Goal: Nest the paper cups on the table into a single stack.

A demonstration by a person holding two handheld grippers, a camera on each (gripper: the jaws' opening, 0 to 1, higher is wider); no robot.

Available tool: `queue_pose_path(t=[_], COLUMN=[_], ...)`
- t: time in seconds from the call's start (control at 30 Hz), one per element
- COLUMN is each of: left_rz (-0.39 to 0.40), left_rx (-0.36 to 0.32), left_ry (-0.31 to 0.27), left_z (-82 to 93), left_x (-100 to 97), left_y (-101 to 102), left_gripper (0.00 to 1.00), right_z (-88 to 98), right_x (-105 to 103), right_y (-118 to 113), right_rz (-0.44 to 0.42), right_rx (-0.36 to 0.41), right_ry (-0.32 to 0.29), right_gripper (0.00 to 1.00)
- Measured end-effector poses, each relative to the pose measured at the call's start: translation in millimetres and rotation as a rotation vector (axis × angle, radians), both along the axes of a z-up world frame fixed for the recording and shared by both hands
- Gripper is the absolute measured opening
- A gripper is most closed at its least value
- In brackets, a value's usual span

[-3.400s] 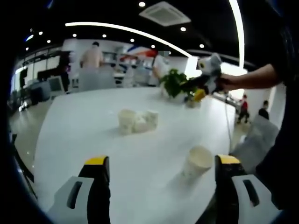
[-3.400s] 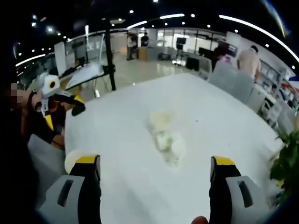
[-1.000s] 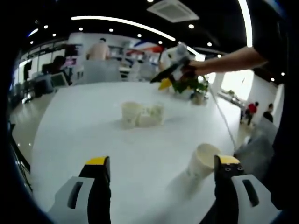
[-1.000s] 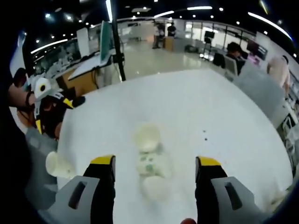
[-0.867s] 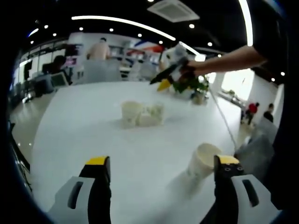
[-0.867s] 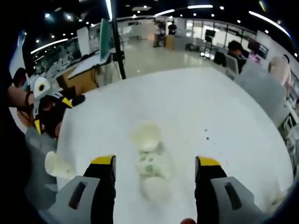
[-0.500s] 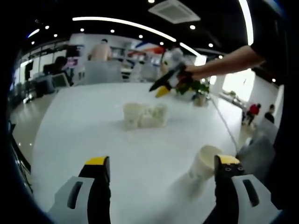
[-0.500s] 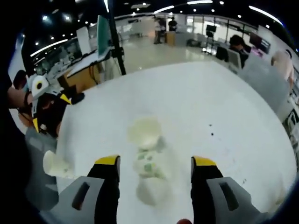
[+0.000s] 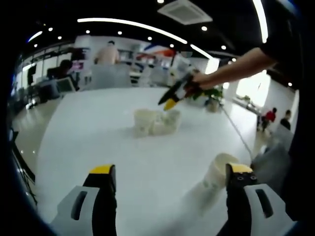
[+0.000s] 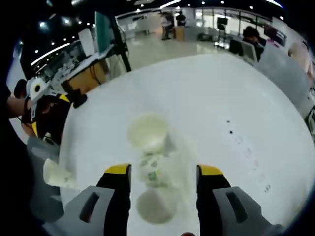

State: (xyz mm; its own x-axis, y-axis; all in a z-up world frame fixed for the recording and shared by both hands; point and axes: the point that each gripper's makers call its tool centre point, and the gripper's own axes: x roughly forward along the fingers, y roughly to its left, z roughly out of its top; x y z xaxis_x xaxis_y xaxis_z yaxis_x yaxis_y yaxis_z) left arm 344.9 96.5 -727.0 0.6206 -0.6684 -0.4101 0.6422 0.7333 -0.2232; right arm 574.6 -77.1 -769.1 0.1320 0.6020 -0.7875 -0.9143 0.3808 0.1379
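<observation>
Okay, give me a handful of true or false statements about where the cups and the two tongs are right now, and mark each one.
1. The right tongs hang over the cluster of cups mid-table. True.
2. The right tongs are shut on a cup. False: the jaws stand apart with cups between them, nothing gripped.
3. A lone cup stands near the table edge, apart from the cluster. True.
4. The left tongs hold that lone cup. False: they are open and empty; the cup sits just inside the right-hand jaw.
5. All the cups are already in one stack. False: several are loose.
</observation>
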Motion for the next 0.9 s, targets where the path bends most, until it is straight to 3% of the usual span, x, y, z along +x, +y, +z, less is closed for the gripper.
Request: queue_pose_path(t=[0.6,0.9], left_rz=[0.018,0.018], left_rx=[0.008,0.011], left_ry=[0.011,0.016], left_z=[-3.7,-5.9], left_x=[-3.7,-6.4], left_y=[6.2,9.0], left_gripper=[0.91,0.9], right_z=[-16.7,-20.5], right_x=[-7.0,-10.3], right_y=[5.9,4.3], right_rz=[0.005,0.012], right_rx=[-0.001,-0.01], right_ry=[0.086,0.1], right_gripper=[0.36,0.3])
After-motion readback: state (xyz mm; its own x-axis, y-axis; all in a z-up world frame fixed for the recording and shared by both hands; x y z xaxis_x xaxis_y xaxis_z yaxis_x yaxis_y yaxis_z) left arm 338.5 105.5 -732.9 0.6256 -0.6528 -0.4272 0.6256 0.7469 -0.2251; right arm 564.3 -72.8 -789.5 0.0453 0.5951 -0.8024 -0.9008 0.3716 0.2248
